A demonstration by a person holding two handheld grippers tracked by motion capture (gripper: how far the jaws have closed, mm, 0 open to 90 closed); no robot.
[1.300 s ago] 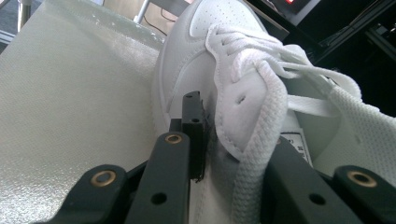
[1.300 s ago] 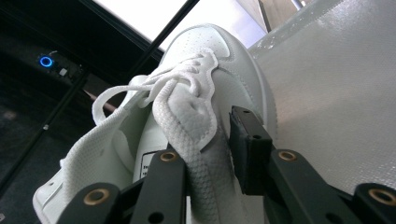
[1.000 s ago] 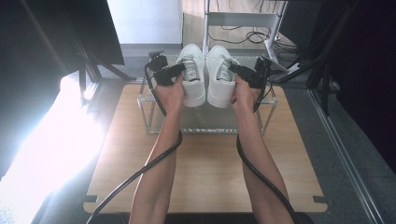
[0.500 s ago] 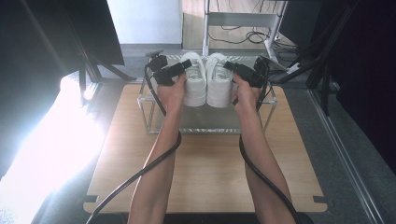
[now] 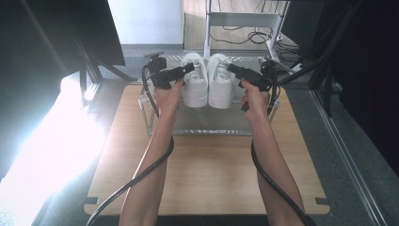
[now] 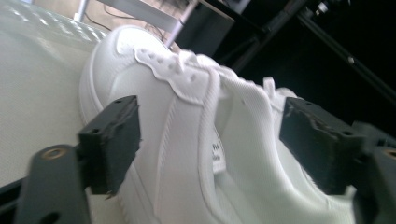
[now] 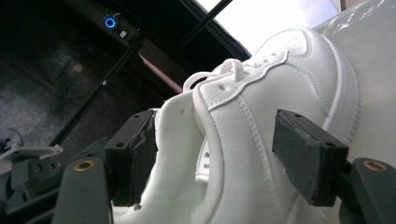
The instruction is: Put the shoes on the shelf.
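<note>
Left gripper (image 6: pixel 205 154) wide open, jaws straddling left white sneaker (image 5: pixel 195 80) without touching, right gripper (image 7: pixel 215 158) equally agape around right white sneaker (image 5: pixel 221 80), pair side by side on metal rack (image 5: pixel 211 125) atop wooden table (image 5: pixel 207 179).

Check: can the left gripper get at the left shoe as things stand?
Probably yes. The left gripper is open, and in its own view the jaws straddle the left shoe near the collar with nothing between. The right shoe sits beside it, clear of that side.
</note>
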